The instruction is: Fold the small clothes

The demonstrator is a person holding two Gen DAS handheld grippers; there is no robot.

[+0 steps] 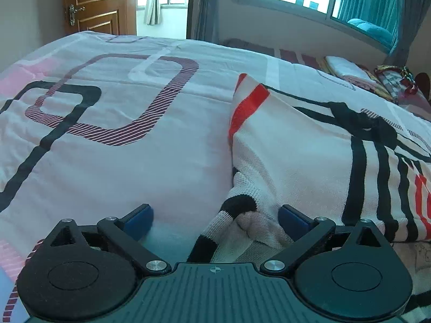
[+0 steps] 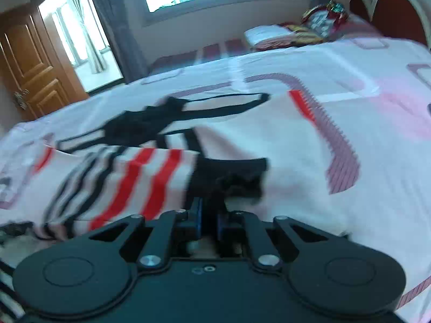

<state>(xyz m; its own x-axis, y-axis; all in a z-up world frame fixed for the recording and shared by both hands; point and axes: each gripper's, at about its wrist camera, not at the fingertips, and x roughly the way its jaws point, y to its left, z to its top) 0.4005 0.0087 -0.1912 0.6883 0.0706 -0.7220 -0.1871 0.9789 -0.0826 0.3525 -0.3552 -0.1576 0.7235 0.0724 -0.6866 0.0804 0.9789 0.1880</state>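
The striped sweater (image 1: 309, 145) is lying partly folded on the bed (image 1: 121, 161). The right gripper (image 2: 208, 215) is apparently pinching its black cuff (image 2: 231, 177); the left gripper (image 1: 215, 215) is gaping around a sleeve. Folds are remaining.

The right wrist view is motion-blurred; the sweater (image 2: 129, 177) stripes smear. Its black cuff (image 2: 229, 177) hides the right gripper (image 2: 209, 215) fingertips. In the left wrist view the frame's right edge cuts off the sweater (image 1: 309, 156). Items by the pillow (image 1: 347, 72) are too small to identify.
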